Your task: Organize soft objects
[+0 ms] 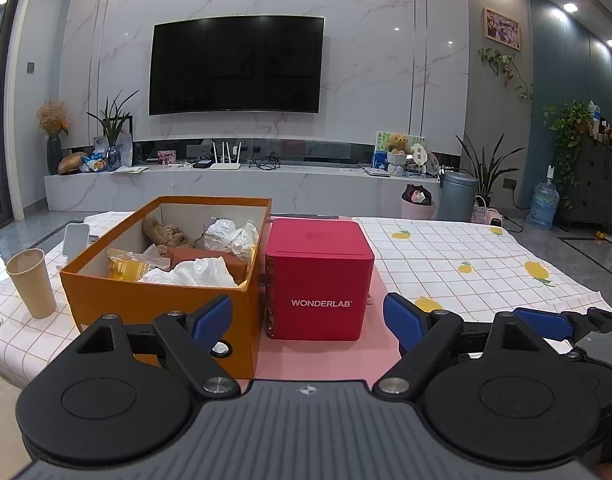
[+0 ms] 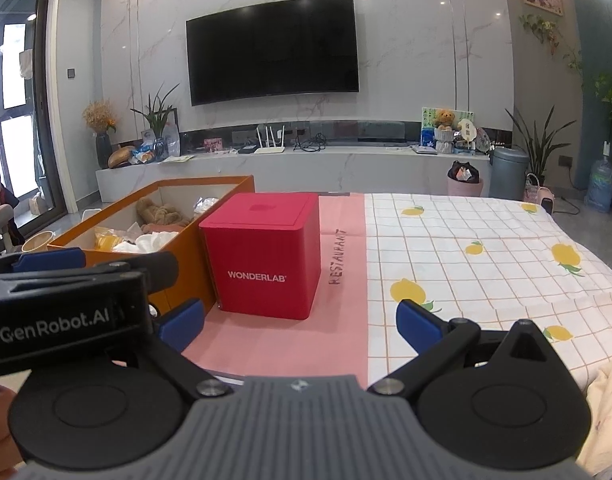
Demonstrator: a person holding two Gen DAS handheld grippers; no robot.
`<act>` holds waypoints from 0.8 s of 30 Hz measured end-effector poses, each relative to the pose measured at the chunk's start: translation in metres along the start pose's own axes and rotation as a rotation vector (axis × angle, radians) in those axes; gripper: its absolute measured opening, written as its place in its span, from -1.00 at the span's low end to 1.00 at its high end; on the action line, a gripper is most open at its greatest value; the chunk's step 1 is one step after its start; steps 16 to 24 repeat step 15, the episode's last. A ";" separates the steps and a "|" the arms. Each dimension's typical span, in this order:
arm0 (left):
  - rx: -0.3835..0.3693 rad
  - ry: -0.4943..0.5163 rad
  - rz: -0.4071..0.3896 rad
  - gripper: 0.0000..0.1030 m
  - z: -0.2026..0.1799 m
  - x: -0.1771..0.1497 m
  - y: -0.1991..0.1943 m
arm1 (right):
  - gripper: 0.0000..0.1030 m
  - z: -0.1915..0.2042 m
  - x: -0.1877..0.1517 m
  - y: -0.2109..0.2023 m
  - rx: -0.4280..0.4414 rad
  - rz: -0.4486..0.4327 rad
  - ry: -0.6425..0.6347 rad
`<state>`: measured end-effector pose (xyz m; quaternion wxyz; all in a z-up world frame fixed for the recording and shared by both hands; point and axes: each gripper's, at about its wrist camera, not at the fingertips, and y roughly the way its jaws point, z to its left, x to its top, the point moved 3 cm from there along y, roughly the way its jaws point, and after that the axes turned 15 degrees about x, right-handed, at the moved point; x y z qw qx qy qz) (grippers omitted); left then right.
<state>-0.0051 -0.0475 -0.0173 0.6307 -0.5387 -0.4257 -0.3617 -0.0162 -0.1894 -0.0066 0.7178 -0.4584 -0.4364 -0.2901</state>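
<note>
An open orange box (image 1: 146, 304) stands on the table and holds soft things: a brown plush toy (image 1: 162, 232), crumpled white plastic bags (image 1: 194, 274), a yellow packet (image 1: 126, 268) and a reddish pouch (image 1: 210, 258). The box (image 2: 178, 248) also shows in the right wrist view. A red WONDERLAB box (image 1: 318, 280) stands right of it on a pink mat (image 1: 318, 360). My left gripper (image 1: 308, 320) is open and empty, just in front of both boxes. My right gripper (image 2: 300, 322) is open and empty, in front of the red box (image 2: 266, 252).
A tan paper cup (image 1: 30, 282) stands left of the orange box. A white phone stand (image 1: 76, 240) is behind it. The table wears a lemon-print checked cloth (image 1: 466, 264). The left gripper's body (image 2: 62, 308) fills the right wrist view's left side.
</note>
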 end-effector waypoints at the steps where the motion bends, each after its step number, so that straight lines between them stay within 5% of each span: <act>1: 0.002 0.003 -0.002 0.94 -0.001 0.000 0.000 | 0.94 0.000 0.000 0.000 0.000 0.002 -0.002; 24: 0.025 0.003 -0.011 0.94 -0.001 -0.002 -0.002 | 0.94 0.000 -0.002 0.002 0.009 0.017 0.016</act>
